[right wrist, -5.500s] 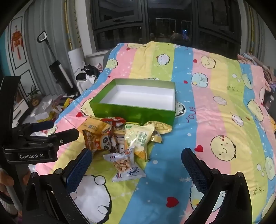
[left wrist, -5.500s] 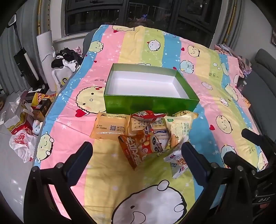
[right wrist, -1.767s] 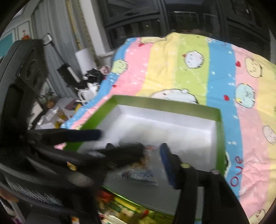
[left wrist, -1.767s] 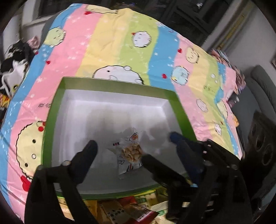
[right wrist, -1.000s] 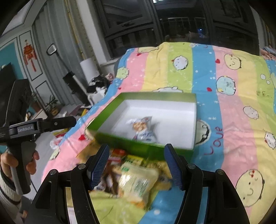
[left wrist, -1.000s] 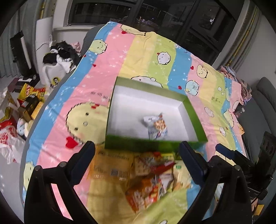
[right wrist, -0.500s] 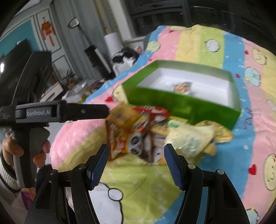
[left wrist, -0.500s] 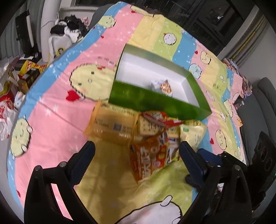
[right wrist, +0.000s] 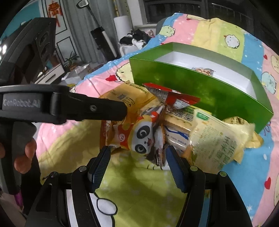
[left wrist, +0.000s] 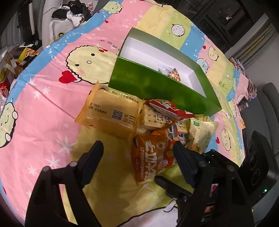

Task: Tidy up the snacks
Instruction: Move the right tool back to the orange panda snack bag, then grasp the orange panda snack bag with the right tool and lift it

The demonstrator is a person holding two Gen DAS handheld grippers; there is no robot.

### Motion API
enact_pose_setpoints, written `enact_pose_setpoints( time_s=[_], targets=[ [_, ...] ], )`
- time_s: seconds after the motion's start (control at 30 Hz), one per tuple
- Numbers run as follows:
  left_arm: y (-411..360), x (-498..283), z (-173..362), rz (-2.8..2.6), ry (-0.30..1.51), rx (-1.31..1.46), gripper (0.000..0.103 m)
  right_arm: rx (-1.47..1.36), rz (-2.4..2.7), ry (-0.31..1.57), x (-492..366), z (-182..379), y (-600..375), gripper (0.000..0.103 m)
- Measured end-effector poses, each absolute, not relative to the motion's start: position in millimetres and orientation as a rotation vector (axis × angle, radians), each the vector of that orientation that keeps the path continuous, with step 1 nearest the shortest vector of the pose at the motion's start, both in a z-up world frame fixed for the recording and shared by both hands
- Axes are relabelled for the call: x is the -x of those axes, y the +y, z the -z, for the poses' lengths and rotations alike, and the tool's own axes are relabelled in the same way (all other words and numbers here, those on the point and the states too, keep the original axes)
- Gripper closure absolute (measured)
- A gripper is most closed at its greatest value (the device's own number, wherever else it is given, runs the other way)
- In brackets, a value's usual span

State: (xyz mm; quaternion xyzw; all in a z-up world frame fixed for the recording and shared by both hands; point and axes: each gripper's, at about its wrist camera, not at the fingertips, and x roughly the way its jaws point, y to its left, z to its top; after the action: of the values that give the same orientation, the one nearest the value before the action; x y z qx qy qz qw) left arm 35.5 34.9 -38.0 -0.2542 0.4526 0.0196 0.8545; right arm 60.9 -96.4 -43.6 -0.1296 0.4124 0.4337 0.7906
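Snack packets lie heaped on the cartoon-print bedspread (left wrist: 52, 97), just in front of the near wall of the green box (left wrist: 157, 87). Foremost is the orange panda packet (right wrist: 139, 136), its lower edge lying between the right gripper (right wrist: 137, 162)'s blue-padded fingers (right wrist: 99, 167); the jaws stand parted on either side of it and the pads are not pressing it, so nothing is held. Beside it, toward the bedspread's right edge, rests the pale yellow-green packet (right wrist: 218, 139); behind both are a cracker pack (left wrist: 153, 118) and a red packet (left wrist: 167, 108) that leans against the box wall. To the left lies the orange bread packet (left wrist: 111, 113), flat on the pink stripe. Inside the white-lined box, one small nut packet (left wrist: 171, 72) sits close to the near wall. The left gripper (left wrist: 137, 152) hangs over the yellow stripe in front of the heap; its jaws have just been closing, yet they remain apart, with the left edge of the panda packet between them and neither finger pressing on it. In the right wrist view a hand (right wrist: 24, 153) grips the left gripper's handle. Beyond the bedspread's left edge are a pile of clothes (left wrist: 76, 8) and boxes (left wrist: 26, 54) on the floor.
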Motion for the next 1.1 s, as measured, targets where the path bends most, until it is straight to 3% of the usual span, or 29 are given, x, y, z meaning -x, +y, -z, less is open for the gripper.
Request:
enact_pose_setpoints(
  time_s=[0.1, 0.27, 0.33, 0.43, 0.5, 0.57, 0.7, 1.1],
  targets=[
    [37.3, -37.7, 43.4, -0.06, 0.962, 0.556, 0.037, 0.302, -0.944, 0.877, -61.2, 46.4, -89.0, 0.036],
    [40.3, -40.6, 47.2, -0.056, 0.966, 0.578, 0.04, 0.295, -0.956, 0.886, -66.2, 51.5, -83.2, 0.036],
    [41.0, -43.9, 50.3, -0.032, 0.975, 0.59, 0.052, 0.298, -0.956, 0.883, -66.1, 52.7, -81.9, 0.037],
    [39.8, -46.4, 51.6, -0.011, 0.972, 0.589, 0.059, 0.306, -0.953, 0.885, -66.0, 54.2, -80.1, 0.044],
    [39.0, -47.5, 51.7, -0.004, 0.97, 0.589, 0.066, 0.303, -0.96, 0.897, -65.8, 55.9, -79.6, 0.058],
    [37.1, -47.5, 51.9, -0.006, 0.97, 0.572, 0.066, 0.321, -0.947, 0.907, -66.9, 59.6, -77.4, 0.073],
    [35.3, -46.7, 51.5, -0.005, 0.966, 0.553, 0.067, 0.293, -0.942, 0.924, -69.5, 62.8, -78.4, 0.079],
    [29.5, -16.5, 15.9, 0.011, 0.886, 0.51, 0.07, 0.24, -0.942, 0.856, -40.5, 32.6, -86.7, 0.082]
  ],
)
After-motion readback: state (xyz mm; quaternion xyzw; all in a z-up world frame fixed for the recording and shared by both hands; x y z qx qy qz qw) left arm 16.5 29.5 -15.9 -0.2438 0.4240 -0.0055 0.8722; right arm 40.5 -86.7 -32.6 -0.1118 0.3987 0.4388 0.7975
